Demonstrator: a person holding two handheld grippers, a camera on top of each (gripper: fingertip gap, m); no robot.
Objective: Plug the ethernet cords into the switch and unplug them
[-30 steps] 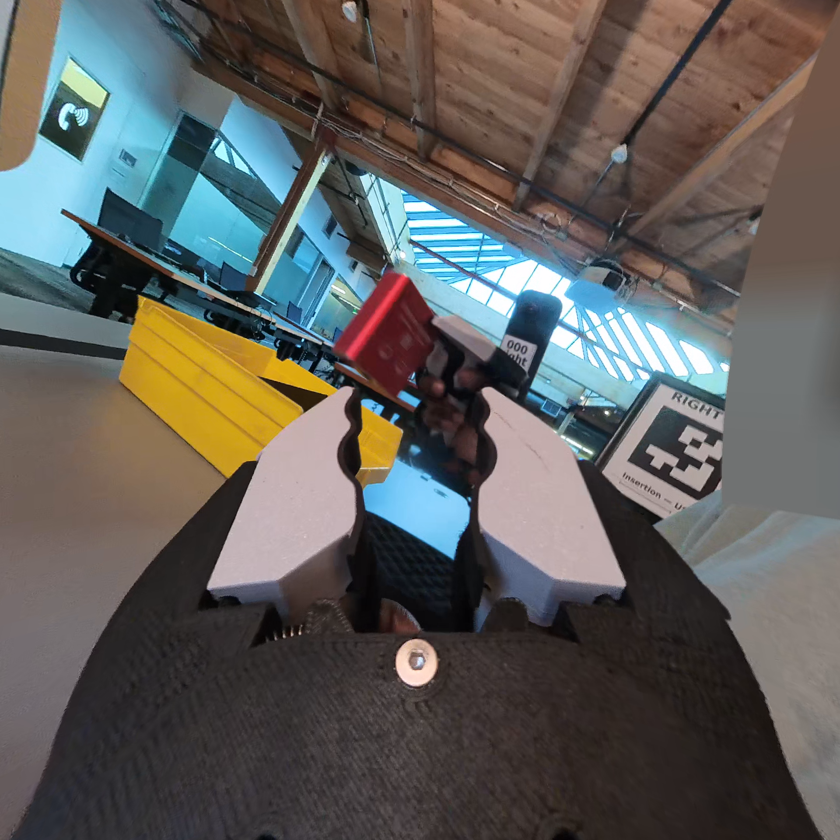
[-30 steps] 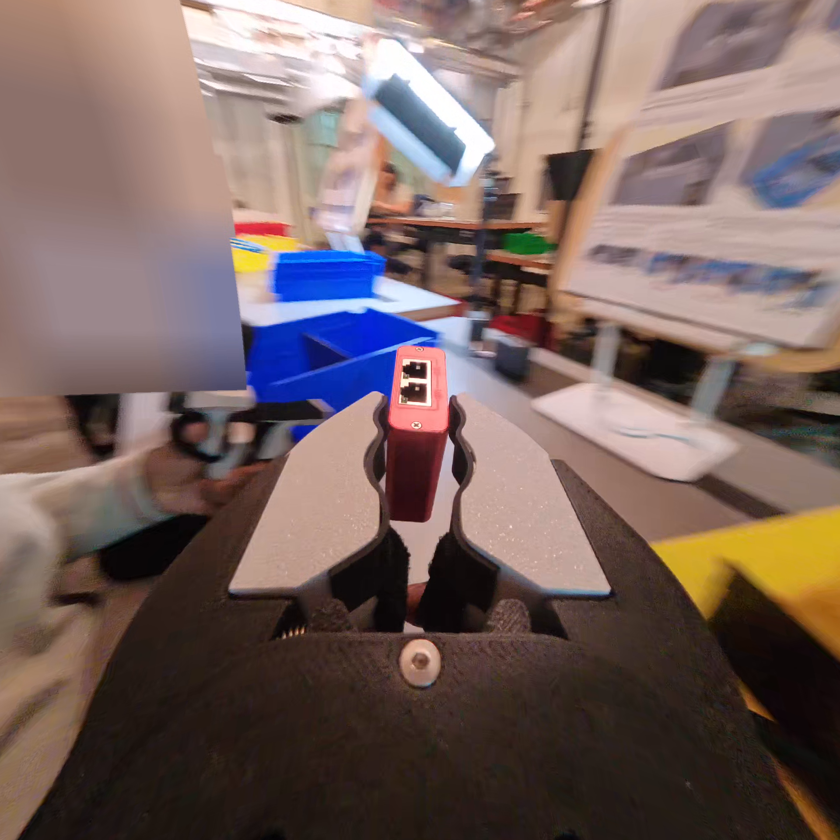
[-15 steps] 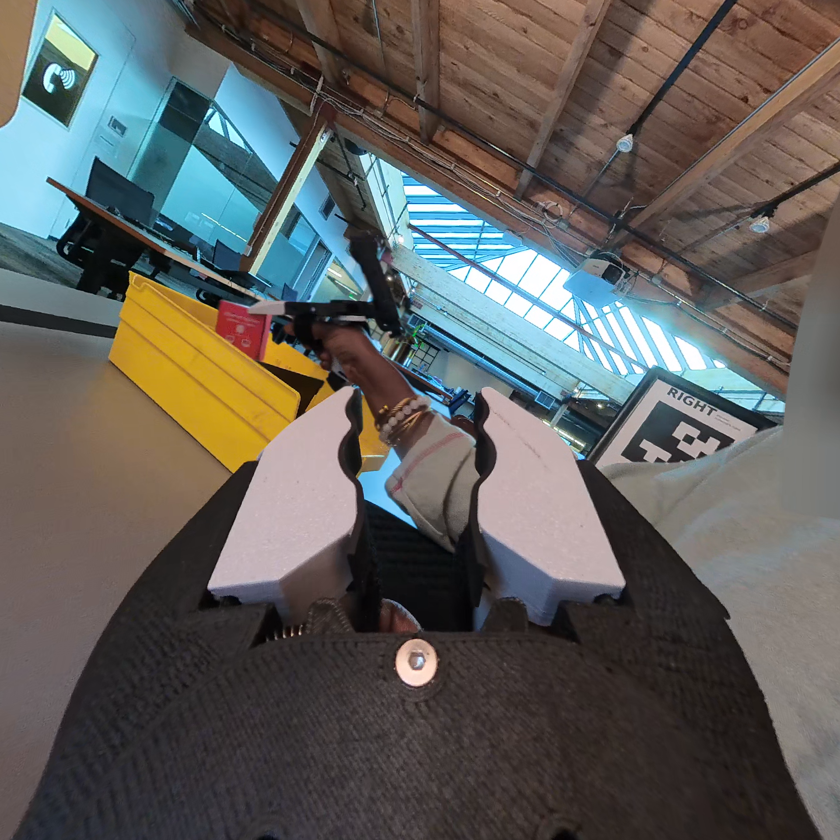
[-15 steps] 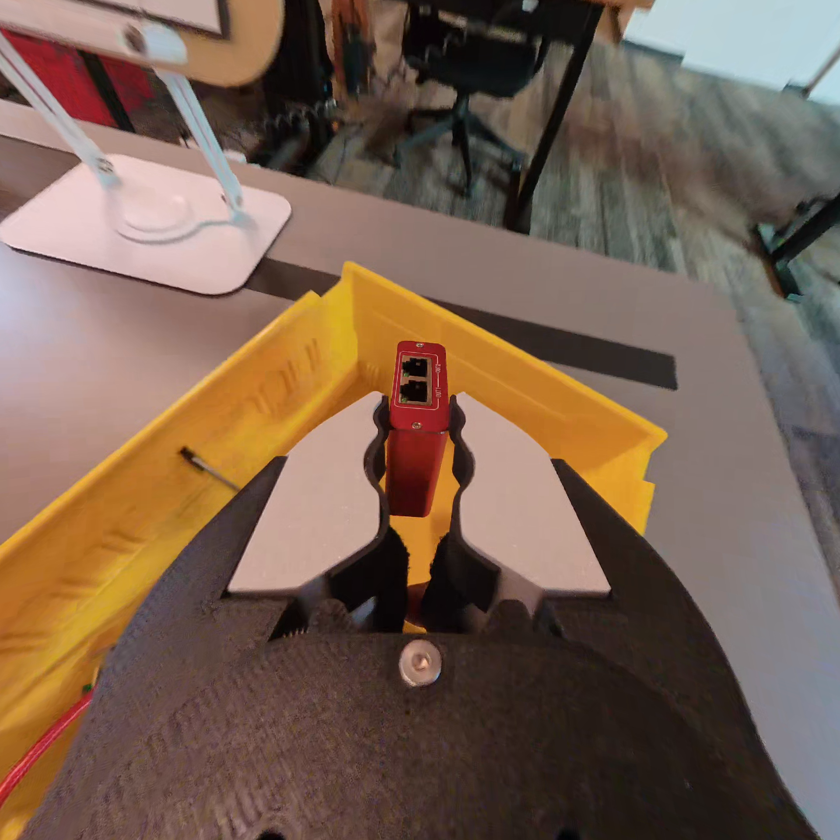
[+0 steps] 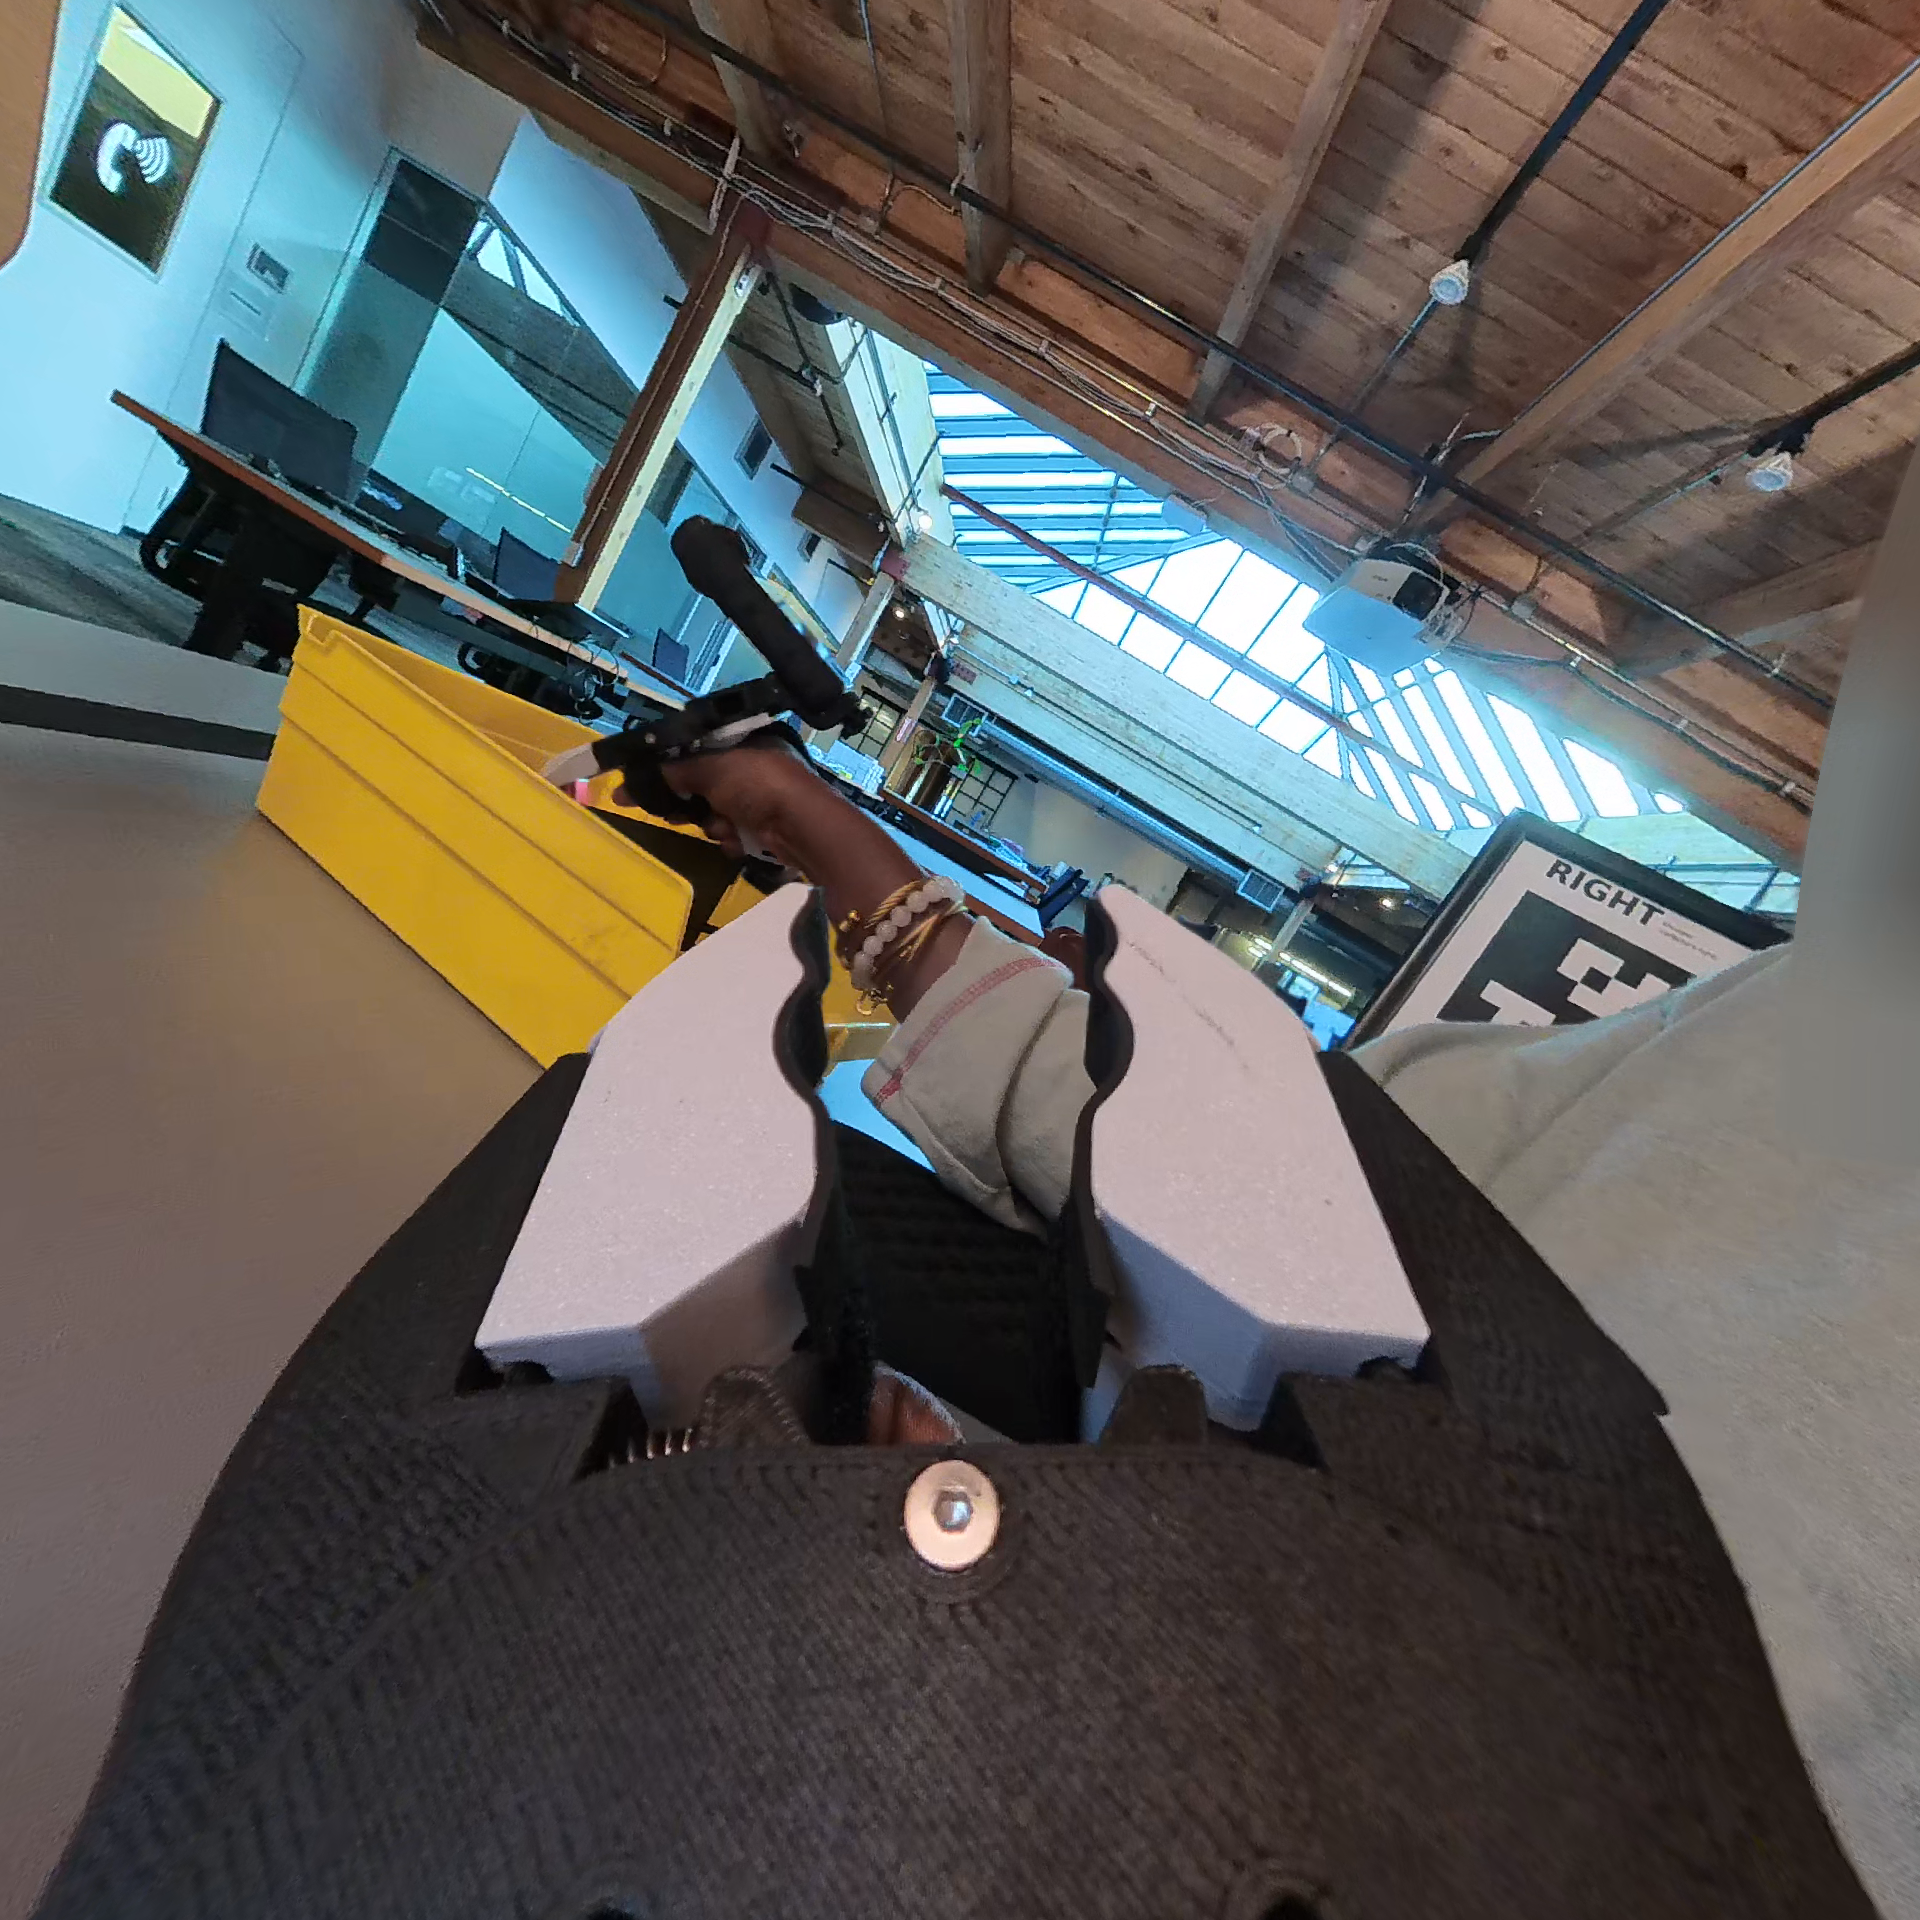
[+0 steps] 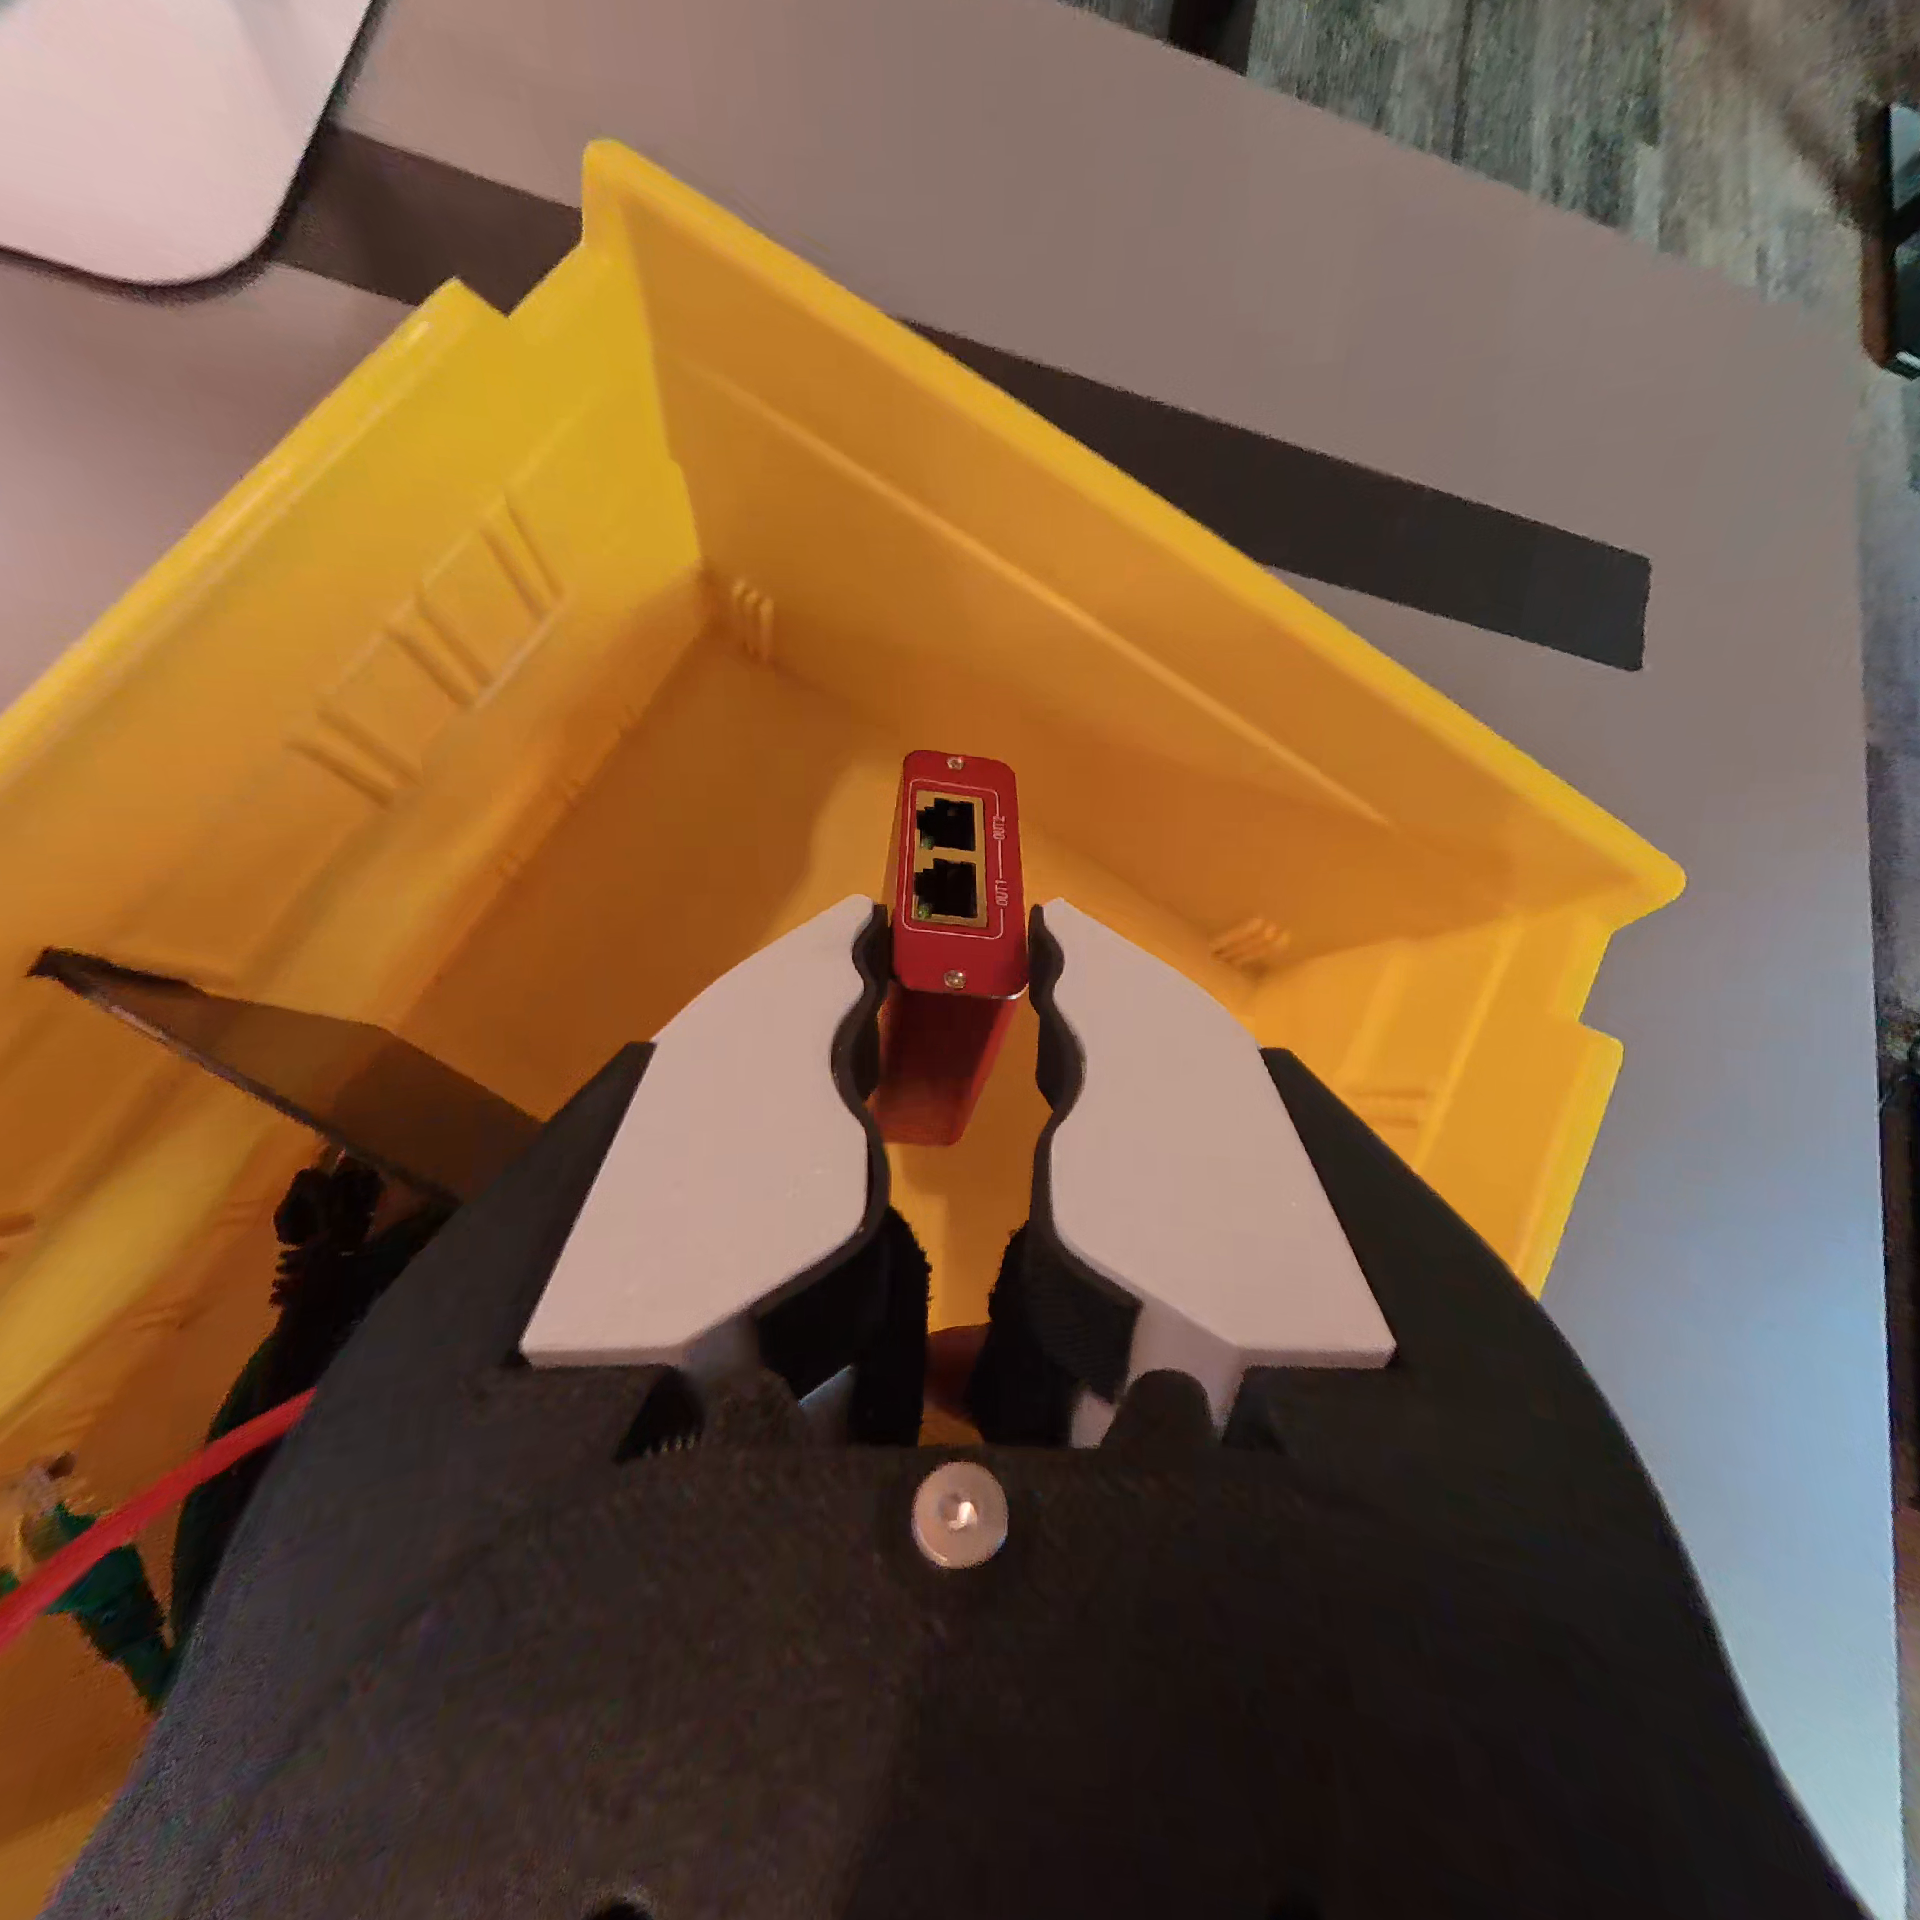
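Observation:
My right gripper (image 6: 951, 920) is shut on a red switch (image 6: 958, 883). It holds the switch upright, its two empty ports facing the camera, low inside a yellow bin (image 6: 1039, 582) near the far corner. A red cord (image 6: 156, 1486), a green cord (image 6: 114, 1631) and a black cord (image 6: 322, 1226) lie at the bin's near left end. My left gripper (image 5: 945, 935) is open and empty, low over the table and pointing up. In the left wrist view the right gripper (image 5: 592, 764) reaches over the yellow bin (image 5: 436, 831).
A dark flat panel (image 6: 260, 1049) leans in the bin beside the cords. A white stand base (image 6: 156, 135) sits beyond the bin on the left. A black tape strip (image 6: 1351, 520) crosses the grey table. The table's right edge (image 6: 1870, 727) is close. A marker board (image 5: 1558, 956) stands on the right. Spacing between my two grippers at the tips: around 40 cm.
My right gripper swung down with the switch and lowered it deeper into the yellow bin. My left gripper stayed open and barely moved.

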